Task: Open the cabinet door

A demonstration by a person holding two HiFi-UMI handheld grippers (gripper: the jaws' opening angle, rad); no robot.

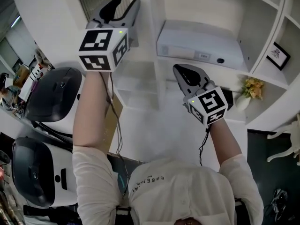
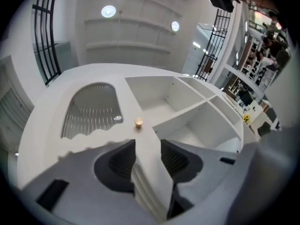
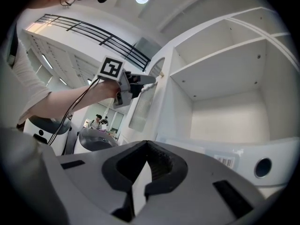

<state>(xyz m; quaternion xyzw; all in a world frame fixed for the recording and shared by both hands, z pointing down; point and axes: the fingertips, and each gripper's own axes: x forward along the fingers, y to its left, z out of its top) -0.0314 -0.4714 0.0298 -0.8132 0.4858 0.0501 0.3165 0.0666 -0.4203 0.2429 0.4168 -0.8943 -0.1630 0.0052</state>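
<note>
White cloth sleeves (image 1: 91, 172) of the person come first, and from them two bare forearms reach up to the cabinet. The left claw (image 1: 127, 1) is closed on the free edge of the cabinet door (image 2: 51, 111), and the stepped white moulding of this edge sits between its dark ribbed pads (image 2: 119, 161). The door is painted white and smooth, with an arched panel (image 2: 91, 109) of ribbed glass and a small round golden knob (image 2: 138, 122) just above the claw. The right claw (image 3: 146, 144) is pressed together and holds nothing. It hangs near a flat white plastic box (image 1: 201, 46) on the white shelf unit (image 1: 154, 27). Further right stand a white vase (image 1: 243, 100) with yellow flowers and a small dark picture (image 1: 278, 55). At the left are two rounded black-and-white machines (image 1: 54, 95).
</note>
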